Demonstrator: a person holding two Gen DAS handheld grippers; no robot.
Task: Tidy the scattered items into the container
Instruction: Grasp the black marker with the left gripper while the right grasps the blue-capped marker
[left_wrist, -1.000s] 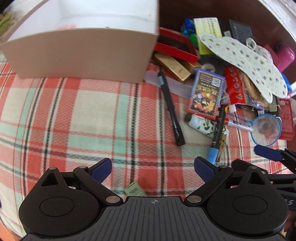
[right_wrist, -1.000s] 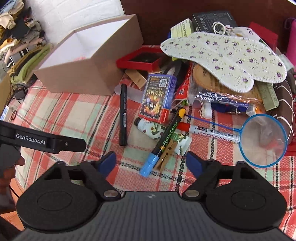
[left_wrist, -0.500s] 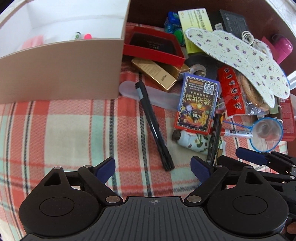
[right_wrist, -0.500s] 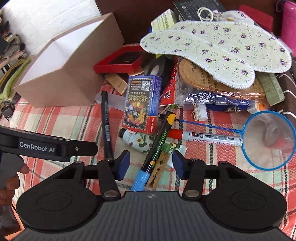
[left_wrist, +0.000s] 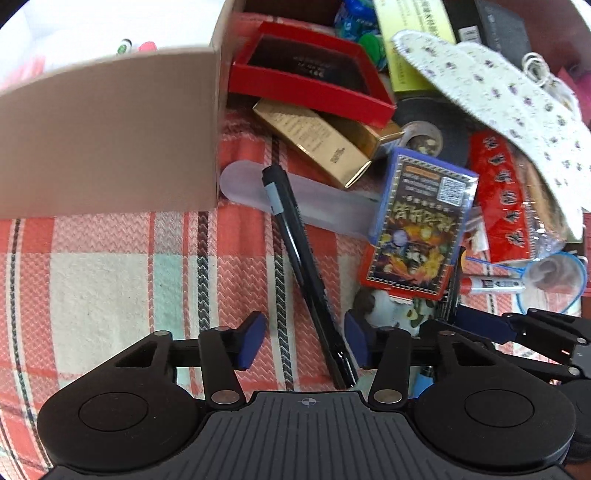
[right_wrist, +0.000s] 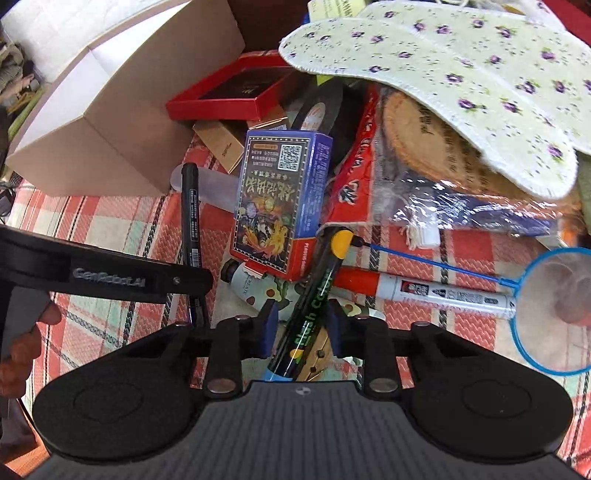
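The cardboard box (left_wrist: 107, 140) stands at the back left; it also shows in the right wrist view (right_wrist: 110, 122). My left gripper (left_wrist: 304, 341) is open with its jaws on either side of the lower end of a black pen (left_wrist: 299, 258) on the plaid cloth. My right gripper (right_wrist: 301, 326) is narrowed around a black "flash color" marker (right_wrist: 314, 306) with a yellow end, pads close to it but a small gap shows. A wooden clothespin (right_wrist: 314, 354) lies under the marker.
A pile lies to the right: blue card box (right_wrist: 280, 199), red tray (right_wrist: 229, 92), gold box (left_wrist: 317, 140), floral insoles (right_wrist: 461, 81), whiteboard marker (right_wrist: 436, 291), blue net (right_wrist: 554, 310), small patterned bottle (right_wrist: 251, 284), tape roll (left_wrist: 428, 133).
Both grippers moved forward toward the pile. The left jaws narrowed around the black pen's end. The right jaws closed in around the flash color marker.
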